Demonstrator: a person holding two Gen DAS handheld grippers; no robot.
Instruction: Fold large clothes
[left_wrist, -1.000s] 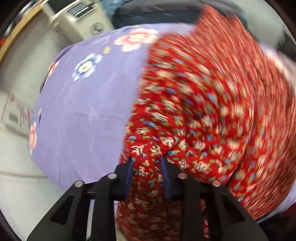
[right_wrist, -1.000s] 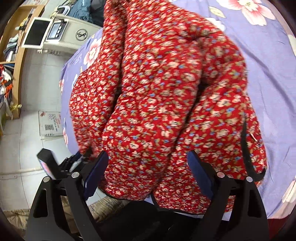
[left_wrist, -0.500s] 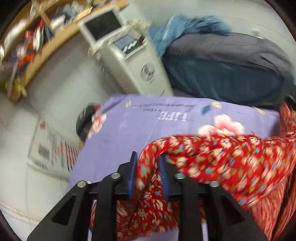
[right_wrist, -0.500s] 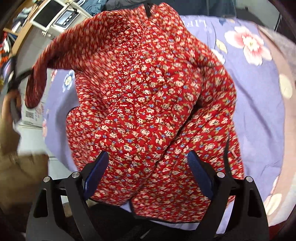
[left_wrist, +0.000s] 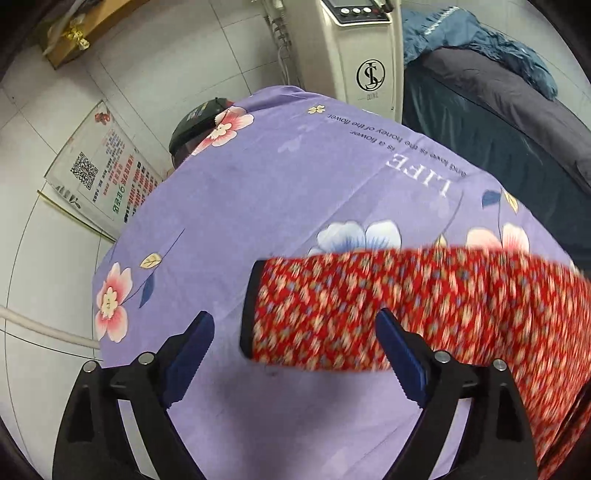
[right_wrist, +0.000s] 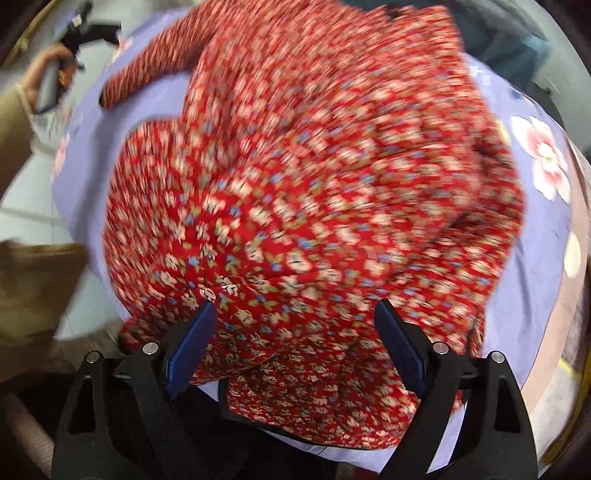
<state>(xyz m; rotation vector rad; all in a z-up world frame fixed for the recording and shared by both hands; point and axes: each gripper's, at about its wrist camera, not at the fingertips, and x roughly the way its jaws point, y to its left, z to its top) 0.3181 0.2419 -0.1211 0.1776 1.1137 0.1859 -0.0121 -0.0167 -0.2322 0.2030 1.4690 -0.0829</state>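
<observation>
A red floral padded garment (right_wrist: 314, 192) lies in a loose heap on a bed covered by a lilac flowered sheet (left_wrist: 258, 206), with folding barely begun. At the far left of the right wrist view, a person's hand (right_wrist: 44, 74) in a tan sleeve holds the left gripper (right_wrist: 99, 31) just beyond the end of one sleeve (left_wrist: 369, 310). In the left wrist view that gripper (left_wrist: 295, 354) is opening, its blue pads spread wide on either side of the black-trimmed cuff (left_wrist: 249, 306) without pressing on it; the sleeve is blurred, so whether it has settled on the sheet cannot be told. The sleeve's long axis runs left to right, from the cuff back toward the heap at the right, so the left hand is the nearer one to that end.

Farther right, the right gripper (right_wrist: 295, 354) points straight down over the near edge of the heap, jaws wide, with cloth below and between the pads but no grip to be seen. The body of the garment stretches away from it toward the far side of the bed. Judging by the bunched cloth, spreading it flat is likely the step in hand. A white machine (left_wrist: 354, 55) and a dark-covered bed (left_wrist: 498, 122) stand beyond.
</observation>
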